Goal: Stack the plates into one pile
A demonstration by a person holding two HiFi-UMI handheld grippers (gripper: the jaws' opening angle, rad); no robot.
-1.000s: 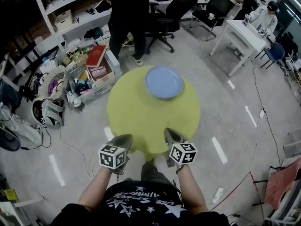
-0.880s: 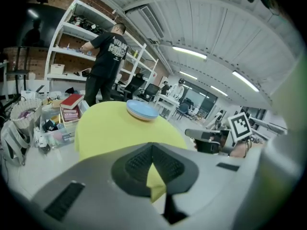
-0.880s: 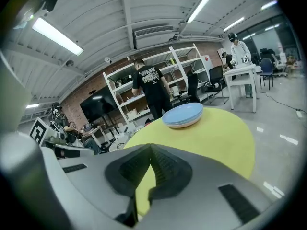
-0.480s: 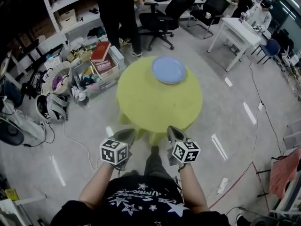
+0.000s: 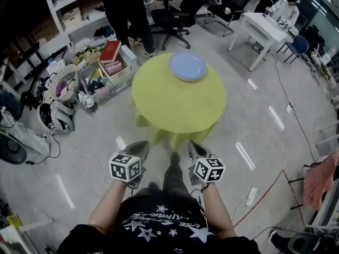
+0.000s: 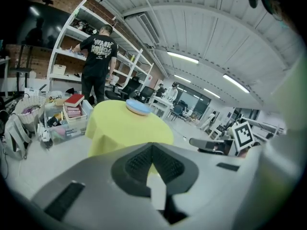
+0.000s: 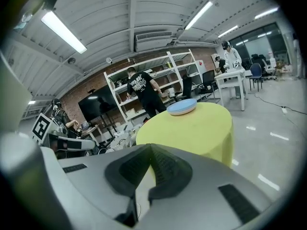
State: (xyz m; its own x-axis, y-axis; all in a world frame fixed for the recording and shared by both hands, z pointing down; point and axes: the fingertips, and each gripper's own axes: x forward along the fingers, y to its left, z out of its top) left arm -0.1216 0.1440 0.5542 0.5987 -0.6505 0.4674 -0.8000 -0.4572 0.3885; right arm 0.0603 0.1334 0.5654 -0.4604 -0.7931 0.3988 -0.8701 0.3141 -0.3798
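A pile of pale blue plates [image 5: 187,66] sits at the far side of a round table under a yellow cloth [image 5: 177,102]. The same pile [image 6: 137,106] shows small in the left gripper view and as the blue plates [image 7: 182,107] in the right gripper view. My left gripper [image 5: 139,148] and right gripper [image 5: 194,149] are both shut and empty. They hang side by side over the floor, short of the table's near edge and well away from the plates.
A person in black [image 5: 124,4] stands at white shelves [image 5: 63,15] beyond the table. Crates of books and clutter [image 5: 106,70] lie left of the table. An office chair [image 5: 180,12] and a white desk [image 5: 262,28] stand behind it.
The table and plates have slid farther up and away in the head view as I backed off from the table. Both grippers kept their places, shut.
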